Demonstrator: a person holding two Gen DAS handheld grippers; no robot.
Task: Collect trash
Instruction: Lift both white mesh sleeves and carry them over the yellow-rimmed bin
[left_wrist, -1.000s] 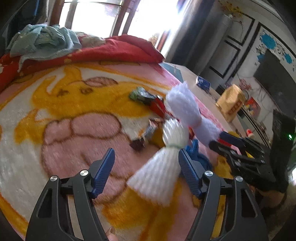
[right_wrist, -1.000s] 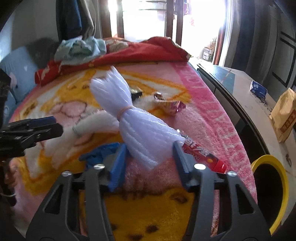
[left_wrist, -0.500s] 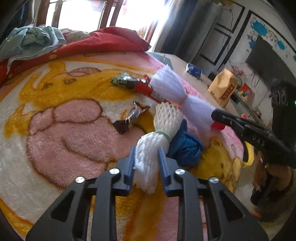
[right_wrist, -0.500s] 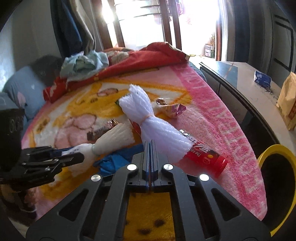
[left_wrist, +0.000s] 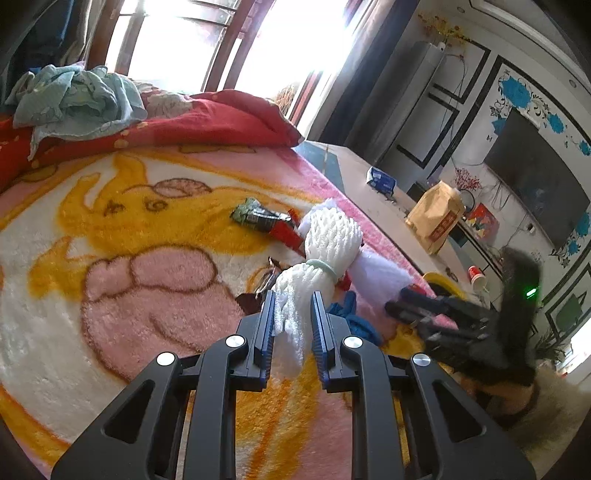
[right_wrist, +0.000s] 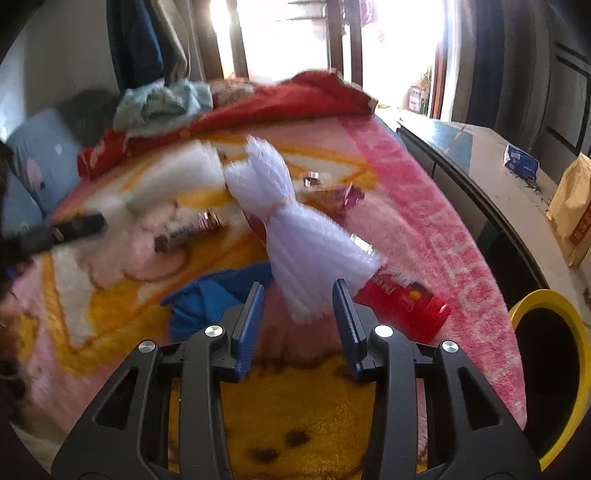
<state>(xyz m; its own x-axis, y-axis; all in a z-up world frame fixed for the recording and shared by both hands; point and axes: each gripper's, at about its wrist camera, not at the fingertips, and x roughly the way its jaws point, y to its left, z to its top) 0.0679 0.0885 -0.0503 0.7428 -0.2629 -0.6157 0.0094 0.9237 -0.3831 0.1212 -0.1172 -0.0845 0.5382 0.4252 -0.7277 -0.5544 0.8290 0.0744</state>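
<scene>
L claw (left_wrist: 291, 325) pinches the white foam net w/ green band (left_wrist: 317, 254) near the blanket's (left_wrist: 110, 288) right edge; R claw (right_wrist: 297, 314), jaws just opening, sits spread round another white foam net's (right_wrist: 295, 229) tip, pads not pressing.

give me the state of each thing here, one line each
left tool: shut on the netted foam bundle
netted foam bundle: gripped at its lower end
right tool: open, jaws just widened, nothing pinched
white foam bundle: lying on blanket
red wrapper: flat on blanket
yellow bin: open
</scene>
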